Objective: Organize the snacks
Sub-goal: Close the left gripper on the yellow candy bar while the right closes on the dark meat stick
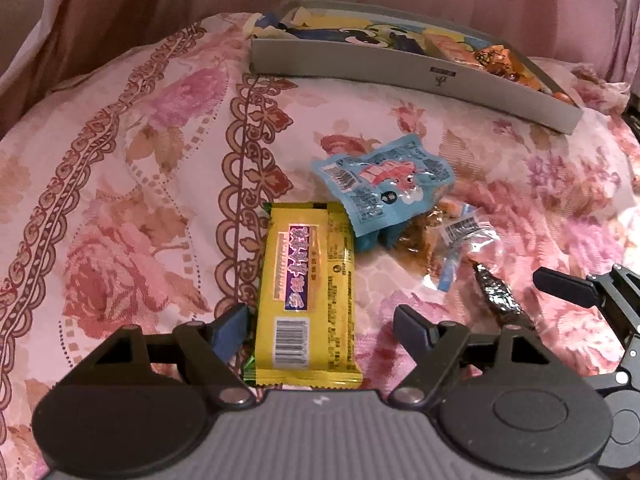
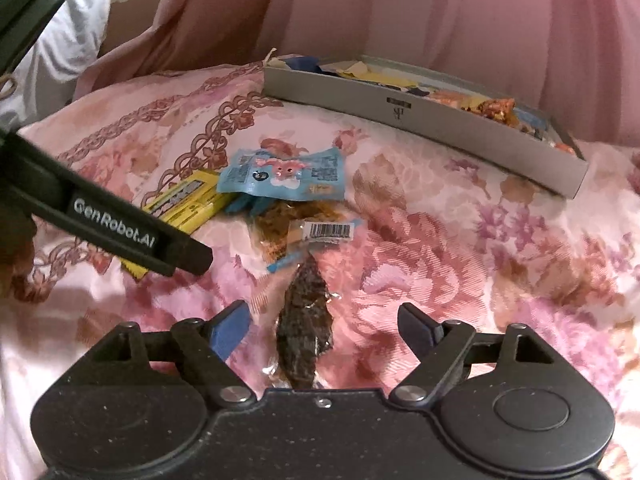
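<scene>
A yellow snack bar (image 1: 308,280) lies lengthwise on the floral bedspread between the fingers of my left gripper (image 1: 324,330), which is open; the right pad stands clear of the wrapper. A light-blue packet (image 1: 384,184) rests over a clear packet of brown snack (image 1: 440,232). A dark foil-like packet (image 2: 304,328) lies between the fingers of my right gripper (image 2: 324,328), open and not touching it. In the right wrist view the yellow bar (image 2: 188,200) sits partly behind the left gripper's finger (image 2: 120,224), beside the blue packet (image 2: 284,176).
A shallow grey box (image 1: 400,68) holding several snack packets sits at the back of the bed, its grey box wall (image 2: 400,116) facing me. Pink curtain (image 2: 440,12) hangs behind it. White cloth (image 2: 76,32) shows at the upper left.
</scene>
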